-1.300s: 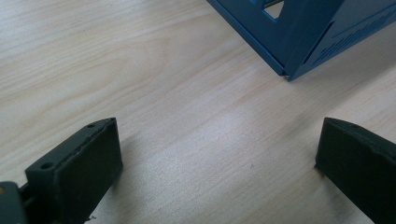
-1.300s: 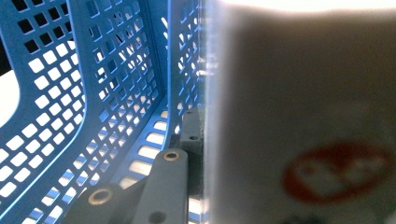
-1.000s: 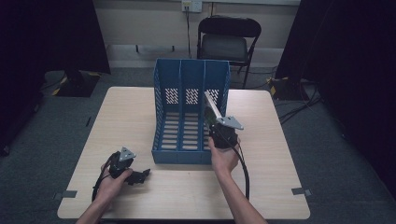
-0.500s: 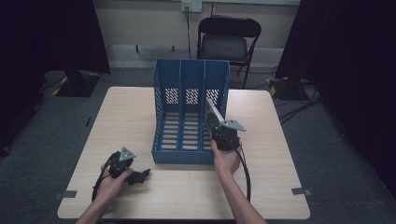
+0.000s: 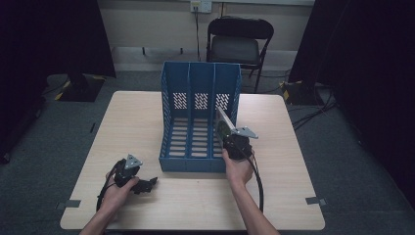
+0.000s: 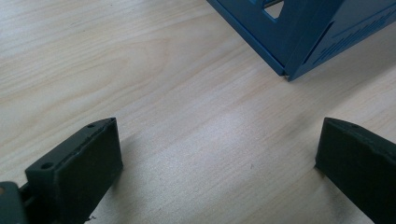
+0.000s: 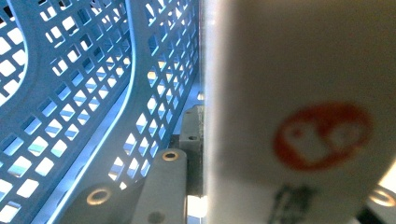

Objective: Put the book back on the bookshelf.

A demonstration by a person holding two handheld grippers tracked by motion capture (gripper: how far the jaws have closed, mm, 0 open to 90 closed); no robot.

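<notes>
A blue three-slot file rack (image 5: 199, 98) stands at the table's middle, its open side toward me. My right gripper (image 5: 229, 133) is at the rack's front right, shut on a thin flat white card (image 5: 223, 119) that tilts up over the right slot. In the right gripper view the card (image 7: 303, 116) bears a red round logo and stands beside the rack's perforated wall (image 7: 93, 93); a grey finger (image 7: 163, 182) presses its edge. My left gripper (image 5: 149, 183) lies on the table at the front left, open (image 6: 217, 163) and holding nothing.
The rack's front corner (image 6: 303, 37) lies ahead of the left gripper on the light wood table (image 6: 140, 70). A black folding chair (image 5: 240, 41) stands behind the table. Cables trail from both grippers toward the near edge.
My right gripper has sunk a little with the card, closer to the rack's right slot. The left gripper has not moved.
</notes>
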